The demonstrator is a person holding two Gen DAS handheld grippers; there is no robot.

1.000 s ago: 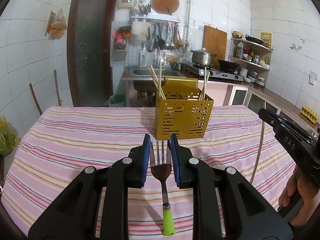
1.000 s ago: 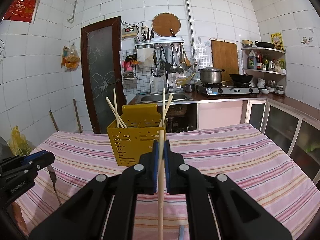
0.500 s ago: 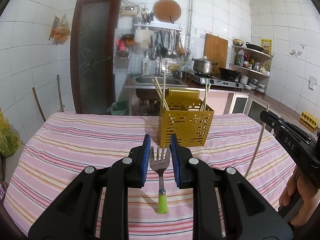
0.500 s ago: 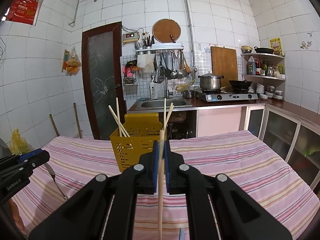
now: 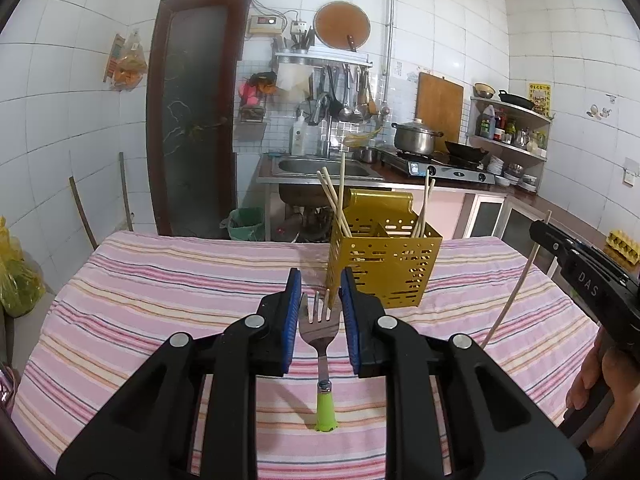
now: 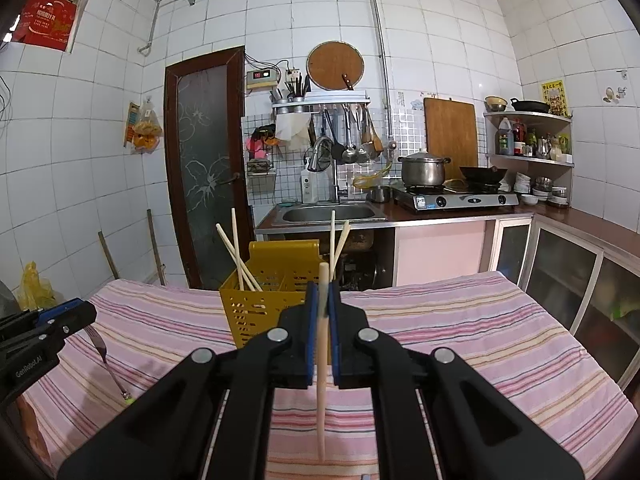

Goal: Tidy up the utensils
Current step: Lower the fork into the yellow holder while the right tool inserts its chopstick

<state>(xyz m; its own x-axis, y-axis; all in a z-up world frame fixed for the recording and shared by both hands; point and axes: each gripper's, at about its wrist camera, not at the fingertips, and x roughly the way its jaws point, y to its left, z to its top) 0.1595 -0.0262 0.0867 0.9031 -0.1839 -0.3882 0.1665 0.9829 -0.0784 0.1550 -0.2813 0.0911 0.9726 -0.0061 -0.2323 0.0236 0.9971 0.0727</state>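
While L gripper (image 5: 320, 300) pinches fork (image 5: 318, 330) by its head | R gripper (image 6: 323, 304) pinches chopstick (image 6: 321, 356) mid-shaft | risk: either swings/slips, misses yellow caddy (image 5: 384, 256) slot, tips it on desk.

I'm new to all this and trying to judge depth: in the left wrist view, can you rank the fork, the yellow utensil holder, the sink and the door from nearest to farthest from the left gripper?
1. fork: between the left gripper pads.
2. yellow utensil holder: just ahead, slightly right, on the table.
3. sink: beyond the table, at the back counter.
4. door: back left; too close to the sink's depth to rank surely.
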